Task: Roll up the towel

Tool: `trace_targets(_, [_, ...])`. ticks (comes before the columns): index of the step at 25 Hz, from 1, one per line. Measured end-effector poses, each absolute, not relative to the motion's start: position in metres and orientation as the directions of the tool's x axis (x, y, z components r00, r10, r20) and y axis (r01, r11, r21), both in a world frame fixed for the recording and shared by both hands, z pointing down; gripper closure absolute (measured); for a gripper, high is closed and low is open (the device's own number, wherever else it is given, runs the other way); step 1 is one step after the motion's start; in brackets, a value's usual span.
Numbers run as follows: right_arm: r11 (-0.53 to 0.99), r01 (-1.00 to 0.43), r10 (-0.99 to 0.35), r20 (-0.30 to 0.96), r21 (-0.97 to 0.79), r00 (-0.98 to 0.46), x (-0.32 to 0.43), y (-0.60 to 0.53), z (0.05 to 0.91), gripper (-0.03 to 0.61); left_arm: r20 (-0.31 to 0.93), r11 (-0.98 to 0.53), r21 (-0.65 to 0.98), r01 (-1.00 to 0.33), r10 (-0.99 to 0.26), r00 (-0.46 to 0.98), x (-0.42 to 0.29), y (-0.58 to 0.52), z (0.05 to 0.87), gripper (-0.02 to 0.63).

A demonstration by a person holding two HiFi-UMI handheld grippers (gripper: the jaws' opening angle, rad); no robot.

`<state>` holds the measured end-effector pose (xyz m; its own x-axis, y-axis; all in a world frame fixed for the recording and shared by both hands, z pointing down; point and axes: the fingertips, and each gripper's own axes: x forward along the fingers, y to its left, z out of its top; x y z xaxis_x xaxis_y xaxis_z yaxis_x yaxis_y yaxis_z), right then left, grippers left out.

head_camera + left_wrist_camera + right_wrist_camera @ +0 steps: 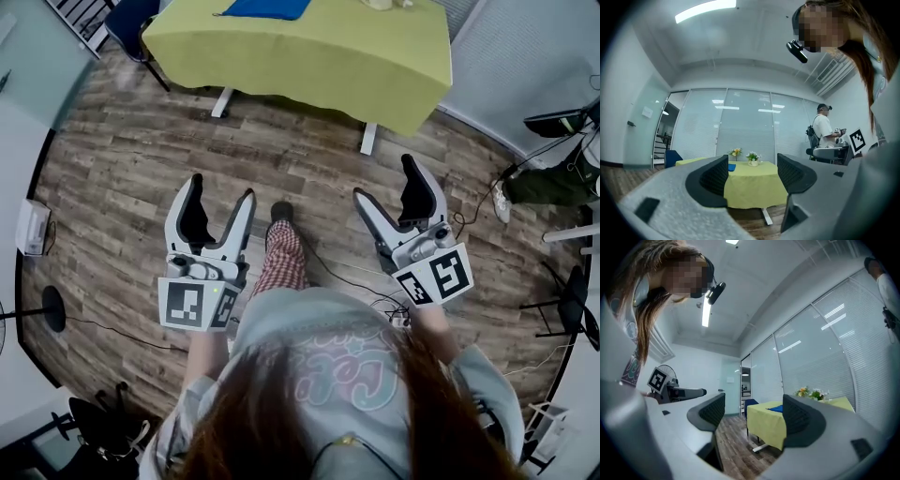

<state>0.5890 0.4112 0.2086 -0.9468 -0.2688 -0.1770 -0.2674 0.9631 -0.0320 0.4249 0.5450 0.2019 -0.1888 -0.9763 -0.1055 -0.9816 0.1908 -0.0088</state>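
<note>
From the head view I've got both tools held low in front of me, over the grey-brown wood plank floor (122, 141) and well short of the table. The left gripper (222, 187) sits lower left of centre w/ its 2 jaws spread wide. In its own view the gap btwn them frames only the far table. The right gripper (383, 178) is lower right of centre, jaws also wide apart. Its own view shows floor and the table corner thru the gap. Neither tool touches anything. The flat blue cloth towel (267, 7) lies at the top edge of the frame, on the rectangular table w/ the yellow-green cloth (309, 52), toward the table's left half and far from both tools. In the left gripper view 2 small flower pots (753, 158) stand at the back of the tabletop, the towel just left of them. My red-checked trouser leg (284, 258) shows btwn the 2 tools. Thin black cables (347, 279) run over the floor near the right tool. A 2nd person in a white shirt (825, 129) stands at the right of the left gripper view, by the frosted glass wall (745, 126).
</note>
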Motion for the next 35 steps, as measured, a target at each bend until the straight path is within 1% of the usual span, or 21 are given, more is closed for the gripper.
trace_targets(5, [0.962,-0.274,-0.273,-0.172,-0.018,-0.947,0.576,0.396,0.213,0.209,-0.117,0.175,-0.020,-0.984,-0.978,-0.171,0.413,0.522,0.205,0.318])
trace_targets(13, [0.956,-0.291,-0.293,-0.166,-0.036,-0.942,0.538,0.342,0.222,0.209,-0.112,0.143,-0.021,-0.989,-0.984,-0.140,0.372,0.458,0.212,0.318])
trace_targets(28, [0.938,-0.343,-0.345,-0.191,-0.046,-0.919,0.394,0.184,0.204,0.209,-0.102,0.099,-0.070,-0.993,-0.991,-0.092,0.218,0.299,0.187,0.318])
trace_targets(35, [0.930,-0.363,-0.366,-0.174,-0.049,-0.914,0.339,0.133,0.204,0.209,-0.102,0.086,-0.067,-0.994,-0.992,-0.079,0.161,0.246,0.184,0.318])
